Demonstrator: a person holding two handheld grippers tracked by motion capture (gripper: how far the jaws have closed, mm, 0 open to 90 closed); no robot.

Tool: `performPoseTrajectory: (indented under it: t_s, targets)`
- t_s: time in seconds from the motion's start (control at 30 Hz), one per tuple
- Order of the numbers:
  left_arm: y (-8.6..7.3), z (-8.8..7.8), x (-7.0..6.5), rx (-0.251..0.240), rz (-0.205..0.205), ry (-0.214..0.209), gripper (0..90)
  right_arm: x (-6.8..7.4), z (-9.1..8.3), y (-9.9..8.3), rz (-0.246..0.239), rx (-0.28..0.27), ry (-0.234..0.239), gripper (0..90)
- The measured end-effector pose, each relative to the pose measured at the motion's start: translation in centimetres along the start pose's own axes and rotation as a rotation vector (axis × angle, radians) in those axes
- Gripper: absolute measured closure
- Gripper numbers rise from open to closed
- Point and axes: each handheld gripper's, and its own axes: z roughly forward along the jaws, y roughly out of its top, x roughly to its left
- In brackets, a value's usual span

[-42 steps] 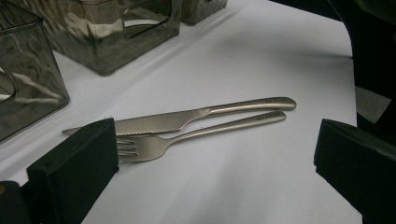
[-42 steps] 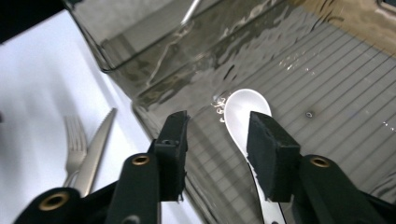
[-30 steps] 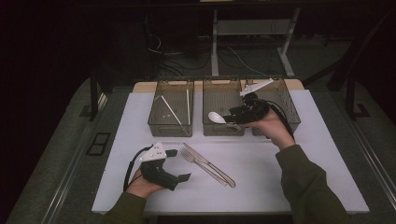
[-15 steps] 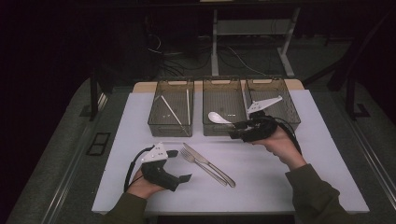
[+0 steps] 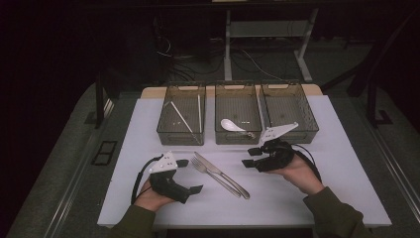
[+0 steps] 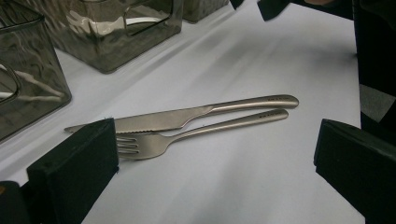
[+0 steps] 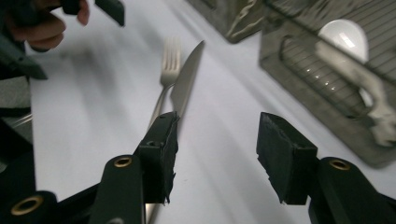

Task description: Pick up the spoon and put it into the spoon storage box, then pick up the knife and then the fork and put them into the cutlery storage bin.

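Knife and fork: brushed metal, satin sheen. Bins: smoky translucent plastic, rippled walls. Spoon: glossy white. Worktop: smooth matt white.

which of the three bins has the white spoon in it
The middle bin: the white spoon lies in it. The left bin holds thin sticks, and the right bin looks empty.

- On the table we see three bins in a row at the far side.
- The left bin holds two sticks; the middle bin holds a spoon; the right bin stands beside it.
- Before the bins, a knife and fork lie side by side, touching.
- Our left gripper sits left of them, our right gripper to their right, before the middle bin.
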Motion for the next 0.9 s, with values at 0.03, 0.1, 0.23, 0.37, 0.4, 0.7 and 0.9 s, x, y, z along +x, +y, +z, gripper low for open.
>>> performPoseTrajectory:
  t_s: [0.03, 0.1, 0.23, 0.37, 0.4, 0.7, 0.9]
  targets:
    - [0.0, 0.0, 0.0, 0.001, 0.000, 0.000, 0.0, 0.2, 0.1, -0.1, -0.004, 0.001, 0.002, 47.8]
    - [0.0, 0.0, 0.0, 0.001, 0.001, 0.000, 0.0, 0.6, 0.4, -0.3, -0.001, 0.008, 0.010, 48.6]
    - [0.0, 0.0, -0.1, -0.002, -0.001, 0.002, 0.0, 1.6, 1.0, -0.9, -0.008, 0.040, 0.033, 54.6]
    - [0.0, 0.0, 0.0, -0.001, 0.001, 0.001, 0.0, 2.5, 1.7, -1.5, -0.021, 0.073, 0.050, 70.3]
    - [0.0, 0.0, 0.0, -0.001, 0.000, 0.002, 0.0, 2.8, 1.8, -1.7, -0.023, 0.081, 0.054, 75.9]
    - [0.0, -0.1, 0.2, -0.004, -0.006, 0.001, 0.0, 5.0, 2.9, -3.3, -0.058, 0.171, 0.087, 89.6]
    - [0.0, -0.2, 0.0, -0.002, 0.005, 0.007, 0.0, 5.7, 3.5, -4.3, -0.111, 0.227, 0.088, 89.5]
